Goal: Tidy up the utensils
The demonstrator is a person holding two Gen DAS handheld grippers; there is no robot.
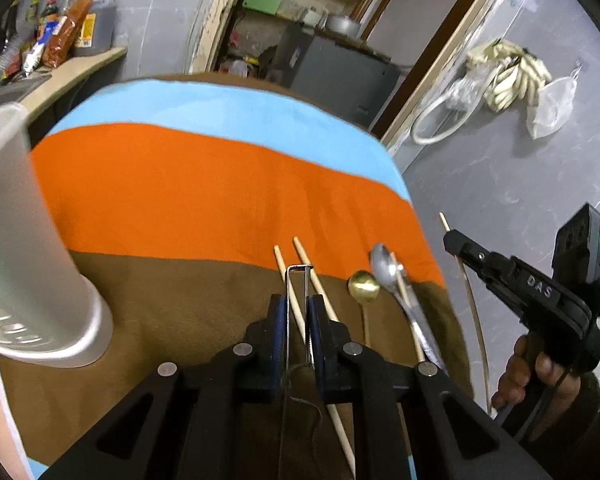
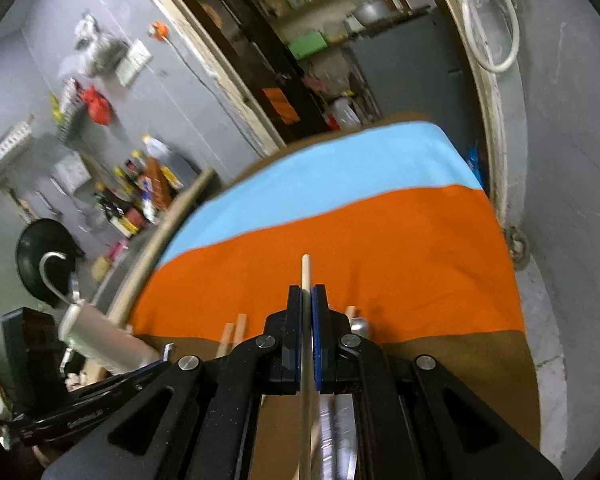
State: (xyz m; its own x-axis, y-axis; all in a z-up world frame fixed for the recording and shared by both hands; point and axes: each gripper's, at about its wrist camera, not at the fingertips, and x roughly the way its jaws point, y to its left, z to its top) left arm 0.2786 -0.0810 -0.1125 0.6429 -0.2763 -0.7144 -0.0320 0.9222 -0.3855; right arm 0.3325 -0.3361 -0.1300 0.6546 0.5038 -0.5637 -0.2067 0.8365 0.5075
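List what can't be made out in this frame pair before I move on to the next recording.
- Thin bent metal wire piece, left wrist view: lower end hidden between the left gripper pads; what it is stays unclear.
- Pale wooden chopstick clamped in the right gripper, right wrist view: rear length hidden under the gripper body.
- Grey perforated utensil holder, left wrist view: cut by the left edge, blurred; contents unseen.
- Shelf bottles, right wrist view: motion-blurred, labels unreadable.

Two wooden chopsticks (image 1: pixel 300 276), a gold spoon (image 1: pixel 363 286) and a steel spoon (image 1: pixel 384 266) lie on the striped cloth.
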